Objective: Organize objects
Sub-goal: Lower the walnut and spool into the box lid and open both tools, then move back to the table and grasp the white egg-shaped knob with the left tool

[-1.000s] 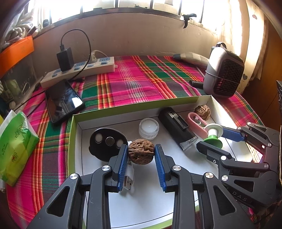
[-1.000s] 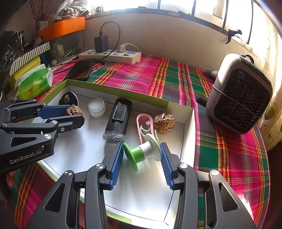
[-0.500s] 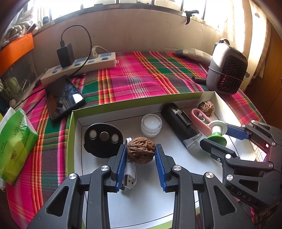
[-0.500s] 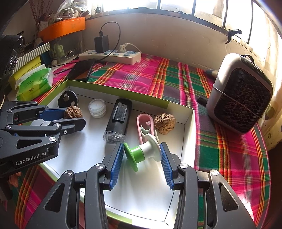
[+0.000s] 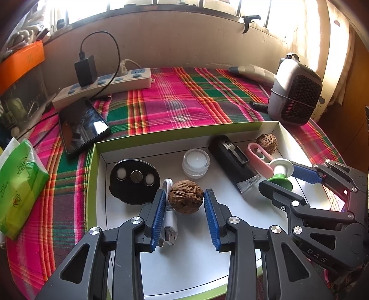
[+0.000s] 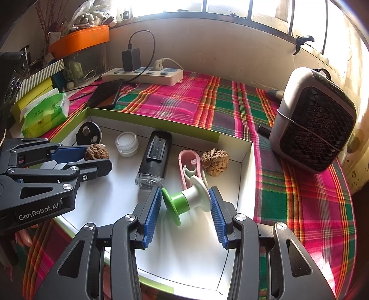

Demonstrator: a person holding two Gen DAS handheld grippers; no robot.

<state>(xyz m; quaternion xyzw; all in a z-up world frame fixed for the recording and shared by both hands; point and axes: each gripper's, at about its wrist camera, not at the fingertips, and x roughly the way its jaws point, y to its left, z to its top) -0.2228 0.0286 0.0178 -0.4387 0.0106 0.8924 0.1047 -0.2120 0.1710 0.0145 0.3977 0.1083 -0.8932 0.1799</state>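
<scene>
Plaid cloth (image 5: pixel 184 103) over the table; power strip (image 5: pixel 110 84) with black charger (image 5: pixel 85 70) at the back; phone (image 5: pixel 83 124) beside it; green tissue pack (image 5: pixel 20 189) left; grey heater (image 6: pixel 316 120) right; orange box (image 6: pixel 80 40) behind.

Light: strong daylight from the far blown-out window (image 6: pixel 230 7)
Glare: white cardboard tray floor (image 6: pixel 184 253) washed out near
Edges: fisheye bending, dark corners
Focus: sharp

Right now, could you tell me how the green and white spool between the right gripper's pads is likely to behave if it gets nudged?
The spool lies tilted on round flanges, so it would probably roll in a curve. It looks like hollow plastic, likely light and stiff. On the smooth tray floor it may also slide.
</scene>
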